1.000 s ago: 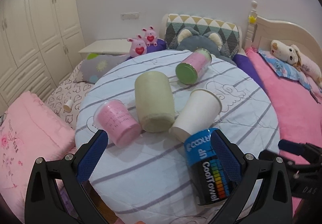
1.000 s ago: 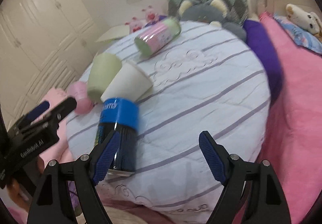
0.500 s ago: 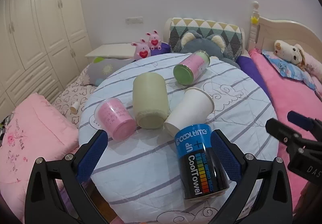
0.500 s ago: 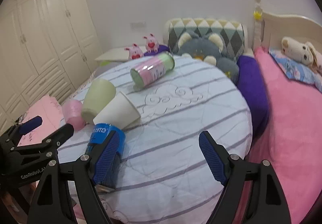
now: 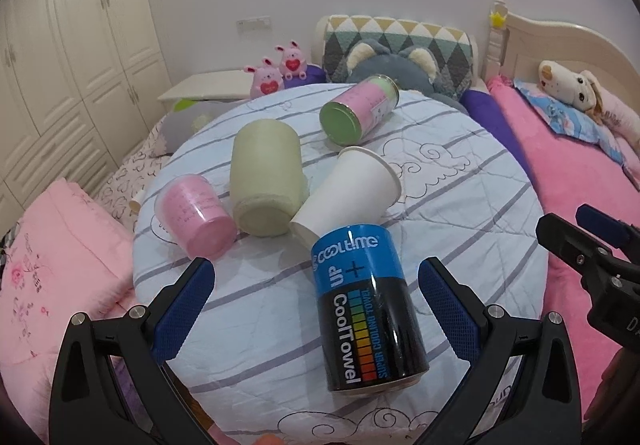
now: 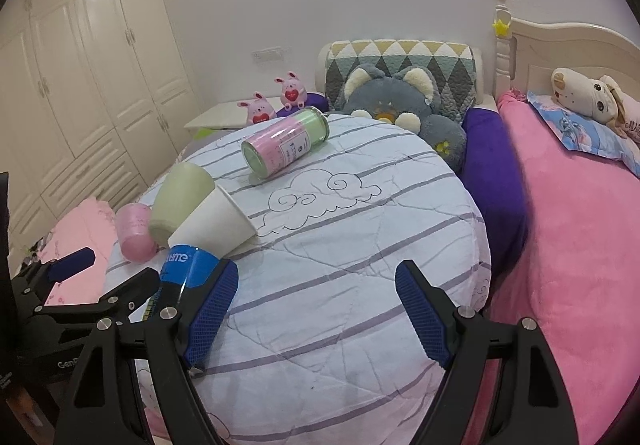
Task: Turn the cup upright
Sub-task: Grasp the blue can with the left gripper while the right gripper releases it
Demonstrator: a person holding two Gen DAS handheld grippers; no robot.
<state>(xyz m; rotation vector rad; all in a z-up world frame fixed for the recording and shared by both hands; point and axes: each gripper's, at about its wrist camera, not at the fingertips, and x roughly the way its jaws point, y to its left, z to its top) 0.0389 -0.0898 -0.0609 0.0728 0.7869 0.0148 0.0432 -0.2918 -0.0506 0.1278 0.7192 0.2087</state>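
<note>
Between the spread fingers of our left gripper (image 5: 316,301) lies the blue-and-black can (image 5: 366,309), on its side on the round striped table (image 5: 460,205), its blue end pointing away from us. The jaws stand wide apart; neither blue pad touches the can, though it lies nearer the right-hand pad. We hold this gripper low and level, aimed forward over the near edge of the table.

Just beyond the can's blue end, the white paper cup (image 5: 348,193) lies on its side, base toward the gripper and touching or nearly touching the can, open mouth facing away and to the right. Left of it and touching it lies the pale green cup (image 5: 266,177), base toward us. Farther left, just beside the green cup, lies the pink cup (image 5: 196,213), also tipped over. Ahead, toward the far edge, the pink-and-green jar (image 5: 358,109) rests on its side, well apart from the cups.

Our right gripper (image 6: 316,309) also stands open, fingers spread over bare tablecloth and holding nothing. We hold it to the right of the left gripper, roughly level, pointing across the table. From this view the can (image 6: 184,267) sits behind its left finger, and the white paper cup (image 6: 214,225) lies ahead and to the left. The grey plush cat (image 6: 400,101) leans beyond the table's far edge.
</note>
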